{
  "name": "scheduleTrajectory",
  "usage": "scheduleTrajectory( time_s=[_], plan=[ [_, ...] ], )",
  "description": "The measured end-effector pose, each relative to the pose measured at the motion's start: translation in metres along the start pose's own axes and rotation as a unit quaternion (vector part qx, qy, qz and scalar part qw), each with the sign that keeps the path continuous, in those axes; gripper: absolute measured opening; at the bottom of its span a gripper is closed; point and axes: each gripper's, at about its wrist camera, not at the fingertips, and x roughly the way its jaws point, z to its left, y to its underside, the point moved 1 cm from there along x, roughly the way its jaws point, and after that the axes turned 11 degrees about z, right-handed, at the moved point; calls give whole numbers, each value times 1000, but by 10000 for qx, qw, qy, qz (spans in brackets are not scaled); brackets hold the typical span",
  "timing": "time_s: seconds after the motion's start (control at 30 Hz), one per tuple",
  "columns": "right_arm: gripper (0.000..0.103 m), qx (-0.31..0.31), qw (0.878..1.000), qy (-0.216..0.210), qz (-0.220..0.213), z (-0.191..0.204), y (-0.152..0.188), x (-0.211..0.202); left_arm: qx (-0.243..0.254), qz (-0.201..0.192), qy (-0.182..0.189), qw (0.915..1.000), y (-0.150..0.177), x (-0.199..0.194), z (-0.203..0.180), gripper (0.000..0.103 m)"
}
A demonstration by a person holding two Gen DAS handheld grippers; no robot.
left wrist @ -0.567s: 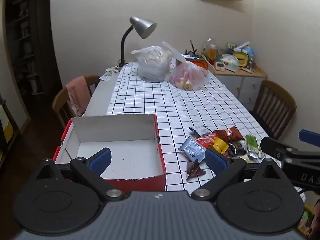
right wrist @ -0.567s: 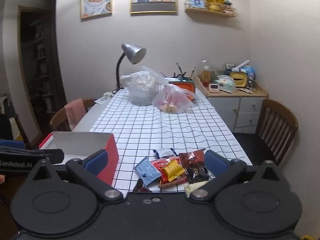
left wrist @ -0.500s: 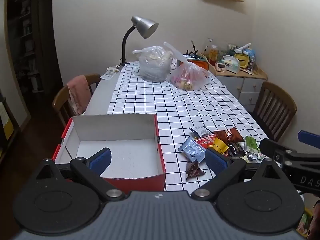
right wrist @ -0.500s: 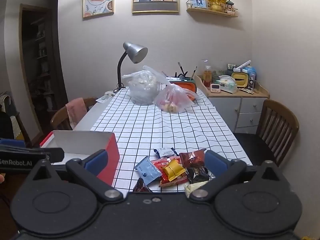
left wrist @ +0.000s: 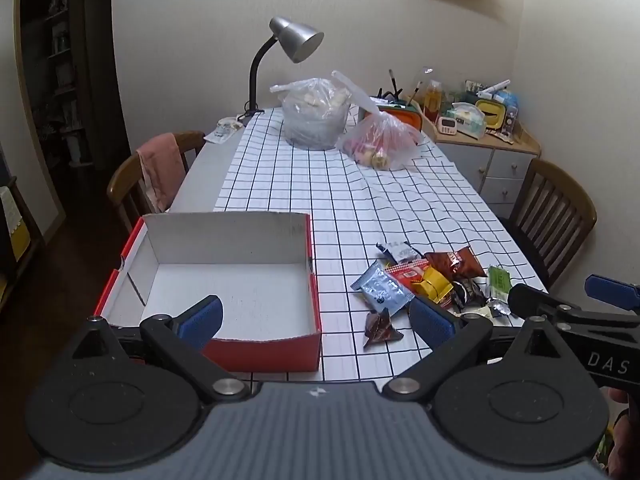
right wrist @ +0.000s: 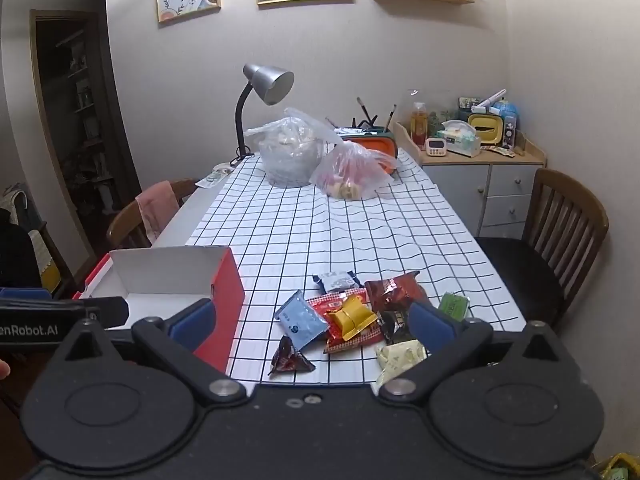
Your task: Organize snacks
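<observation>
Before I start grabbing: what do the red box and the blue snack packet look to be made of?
Red box: likely cardboard, with a matte white inside, a red outside, and thin straight walls folded at the corners. Blue snack packet: looks like thin plastic film with a slight sheen, a flat pouch with crimped ends. Probably light and crinkly.

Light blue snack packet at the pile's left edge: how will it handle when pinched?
The light blue packet looks like thin, flat film, so probably light and floppy, sagging when lifted by an edge. Its glossy surface may slip. It overlaps the red packet, which could shift.
</observation>
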Motion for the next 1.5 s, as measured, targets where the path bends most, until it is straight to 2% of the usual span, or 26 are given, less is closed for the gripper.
scheduleTrajectory(
  time_s=[0.57, 1.5],
  plan=[
    [103, -36, 9999, 32, 141, 6, 0, 9, -51, 109, -125, 9998, 18, 17, 6, 101],
    [103, 25, 9999, 93, 92, 14, 1, 9, 15, 30, -50, 10000, 18, 14, 8, 101]
  ],
)
